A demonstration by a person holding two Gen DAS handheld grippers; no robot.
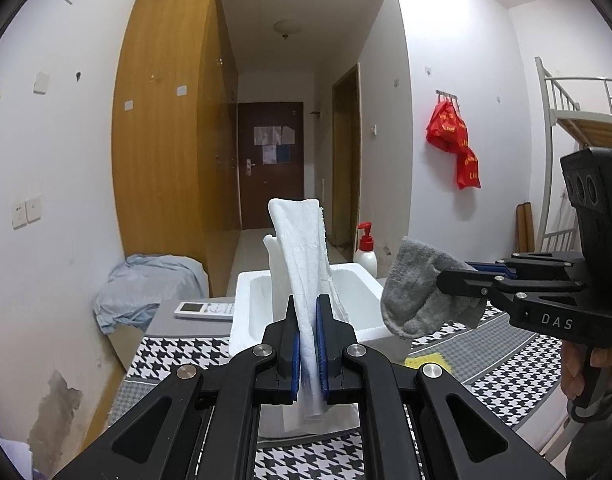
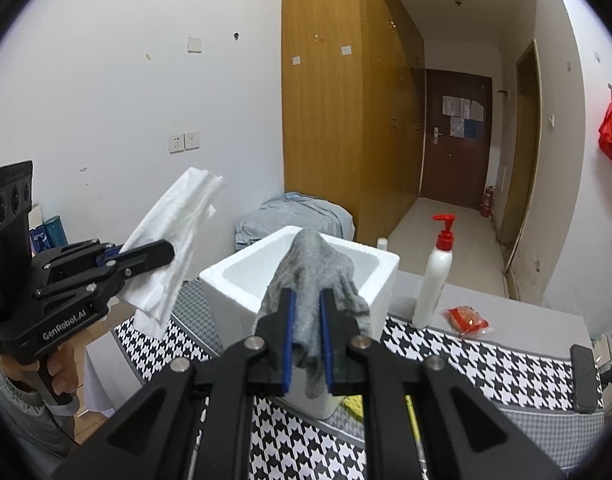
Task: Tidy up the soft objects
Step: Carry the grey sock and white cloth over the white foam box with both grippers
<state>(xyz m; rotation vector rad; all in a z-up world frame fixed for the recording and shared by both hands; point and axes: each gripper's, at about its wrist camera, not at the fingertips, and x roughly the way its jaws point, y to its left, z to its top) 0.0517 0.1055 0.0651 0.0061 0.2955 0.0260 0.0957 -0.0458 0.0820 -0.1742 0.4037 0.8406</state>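
My left gripper (image 1: 308,312) is shut on a white cloth (image 1: 302,248) that stands up between its blue pads and hangs below them. The same gripper (image 2: 168,250) shows at the left of the right wrist view, with the white cloth (image 2: 174,236) draped over its tips. My right gripper (image 2: 306,300) is shut on a grey knitted cloth (image 2: 310,276), held in the air. It also shows at the right of the left wrist view (image 1: 442,278), the grey cloth (image 1: 418,292) hanging from it. Behind both stands an open white foam box (image 2: 230,276) (image 1: 246,304).
The table wears a black-and-white houndstooth cloth (image 2: 486,364). On it are a white pump bottle with a red top (image 2: 436,276), a red packet (image 2: 468,320), a remote control (image 1: 206,310) and a yellow sponge (image 1: 428,360). A covered bundle (image 1: 146,288) sits by the wooden wardrobe.
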